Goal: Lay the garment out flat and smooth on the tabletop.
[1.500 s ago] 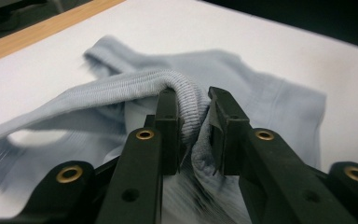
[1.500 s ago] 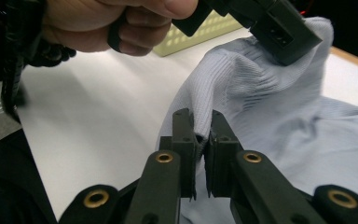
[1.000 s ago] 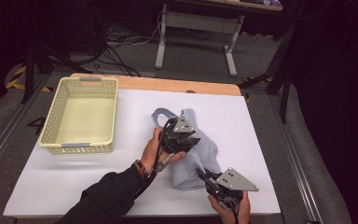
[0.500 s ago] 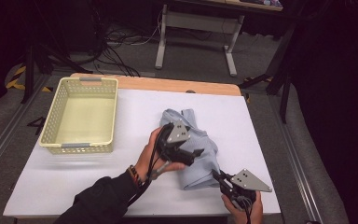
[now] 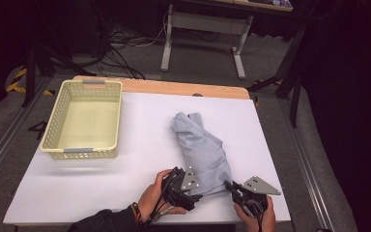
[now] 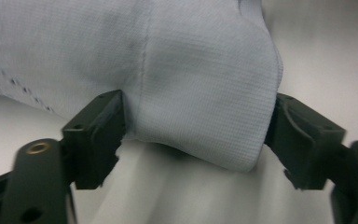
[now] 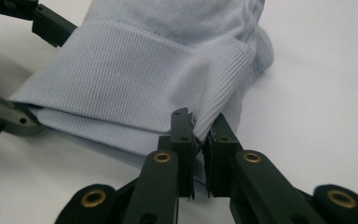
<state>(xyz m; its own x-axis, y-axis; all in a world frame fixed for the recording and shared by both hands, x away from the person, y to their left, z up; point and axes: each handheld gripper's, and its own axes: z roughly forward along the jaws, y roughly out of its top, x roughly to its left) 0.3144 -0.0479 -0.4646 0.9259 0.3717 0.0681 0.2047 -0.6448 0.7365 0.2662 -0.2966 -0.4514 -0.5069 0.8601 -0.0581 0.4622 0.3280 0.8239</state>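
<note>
A light blue garment (image 5: 203,150) lies folded in a long strip on the white table (image 5: 77,193). My left gripper (image 5: 196,194) is at its near left corner. In the left gripper view (image 6: 193,135) the jaws stand wide around a fold of the cloth (image 6: 191,70); they have just been closing a little and do not squeeze it. My right gripper (image 5: 228,185) is at the near right corner. In the right gripper view (image 7: 200,122) it is shut on the ribbed hem (image 7: 135,79), and a left finger (image 7: 51,25) shows beyond.
A pale yellow plastic basket (image 5: 82,152) stands on the left part of the table, with nothing in it. A wooden strip (image 5: 174,87) runs along the far edge. Beyond it are cables and a metal stand (image 5: 203,46) on the floor.
The left gripper let go of cloth it held over the middle of the garment and came down to the near corner. The garment now lies narrower. The right hand shifted slightly right.
</note>
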